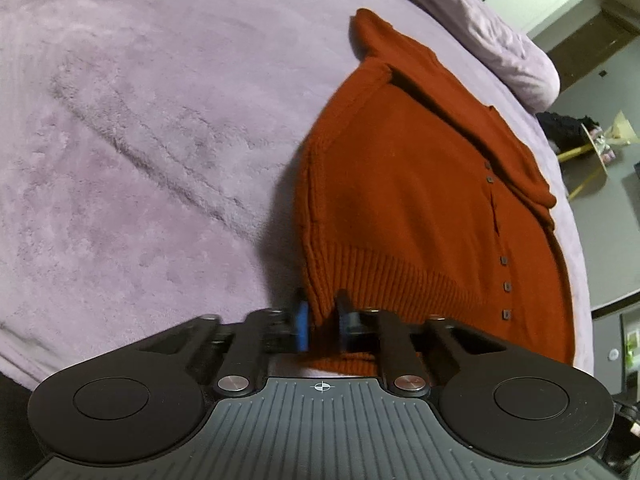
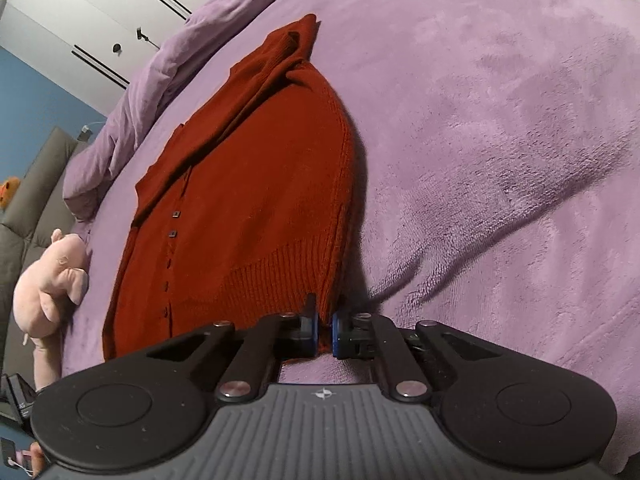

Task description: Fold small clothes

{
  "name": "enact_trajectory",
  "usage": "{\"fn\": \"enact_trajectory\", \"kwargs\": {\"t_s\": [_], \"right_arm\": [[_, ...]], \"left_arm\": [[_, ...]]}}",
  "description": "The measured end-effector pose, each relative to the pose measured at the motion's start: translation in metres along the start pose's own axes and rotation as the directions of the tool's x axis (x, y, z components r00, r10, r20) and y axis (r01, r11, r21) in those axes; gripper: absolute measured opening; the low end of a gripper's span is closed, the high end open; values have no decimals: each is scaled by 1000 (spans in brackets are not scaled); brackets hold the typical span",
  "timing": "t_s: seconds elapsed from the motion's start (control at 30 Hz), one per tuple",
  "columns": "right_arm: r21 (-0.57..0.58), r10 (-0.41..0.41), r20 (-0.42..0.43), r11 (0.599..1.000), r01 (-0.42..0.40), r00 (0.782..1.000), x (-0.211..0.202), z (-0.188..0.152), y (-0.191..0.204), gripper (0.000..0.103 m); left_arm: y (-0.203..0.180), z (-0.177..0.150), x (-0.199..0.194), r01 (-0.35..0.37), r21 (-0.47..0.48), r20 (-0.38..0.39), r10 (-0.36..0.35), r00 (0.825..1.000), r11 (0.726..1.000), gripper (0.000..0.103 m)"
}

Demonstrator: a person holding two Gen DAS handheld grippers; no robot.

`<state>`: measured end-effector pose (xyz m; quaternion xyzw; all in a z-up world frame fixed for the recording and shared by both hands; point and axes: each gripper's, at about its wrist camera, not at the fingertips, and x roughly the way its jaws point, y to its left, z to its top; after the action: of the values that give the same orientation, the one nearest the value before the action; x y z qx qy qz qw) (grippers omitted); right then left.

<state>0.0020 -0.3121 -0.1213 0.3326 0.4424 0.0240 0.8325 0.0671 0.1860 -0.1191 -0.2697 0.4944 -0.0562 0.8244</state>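
A small rust-red knitted cardigan (image 1: pixel 420 200) with a row of dark buttons lies on a purple blanket (image 1: pixel 140 140), its sleeves folded across the upper part. My left gripper (image 1: pixel 322 312) is shut on the ribbed hem at its left corner, and the fabric rises from the bed between the blue pads. In the right wrist view the same cardigan (image 2: pixel 248 208) shows its other side. There my right gripper (image 2: pixel 326 320) is shut on the hem's right corner, with a thin fold of knit pinched between its pads.
A purple pillow (image 1: pixel 508 48) lies beyond the cardigan at the bed's far edge. A pink plush toy (image 2: pixel 52 276) sits by the grey headboard (image 2: pixel 28 200). Floor and furniture (image 1: pixel 600 148) show past the bed's right side. Bare blanket (image 2: pixel 500 140) spreads to the outer sides.
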Motion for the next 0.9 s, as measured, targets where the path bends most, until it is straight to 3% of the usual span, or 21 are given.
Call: {"fn": "enact_trajectory", "kwargs": {"t_s": [0.1,0.23,0.4,0.53,0.6,0.8,0.9], "right_arm": [[8,32,1,999,-32,999,0,4,-1,4],[21,124,72,992,-126,990,-9,15,1,4],[-48,161,152,987,-156,975,-9,49,21,4],[-119,152,203,984,-130,967,2,81,44,4],[-177,119,228,981,-79,966,15,94,60,4],[-239,-22,262,967,87,965,66,124,81,4],[-280,-89,274,945,168,958,85,128,81,5]], "left_arm": [[-1,6,-6,69,-15,7,-69,998,998,8],[-16,24,-28,186,-13,96,-184,978,983,8],[-44,63,-40,219,52,202,-225,953,974,8],[-63,93,-26,153,86,270,-171,948,984,8],[-71,105,-11,113,94,287,-135,948,989,8],[-79,132,47,-49,117,273,16,962,992,9],[-75,135,54,-84,149,255,44,966,985,20]]}}
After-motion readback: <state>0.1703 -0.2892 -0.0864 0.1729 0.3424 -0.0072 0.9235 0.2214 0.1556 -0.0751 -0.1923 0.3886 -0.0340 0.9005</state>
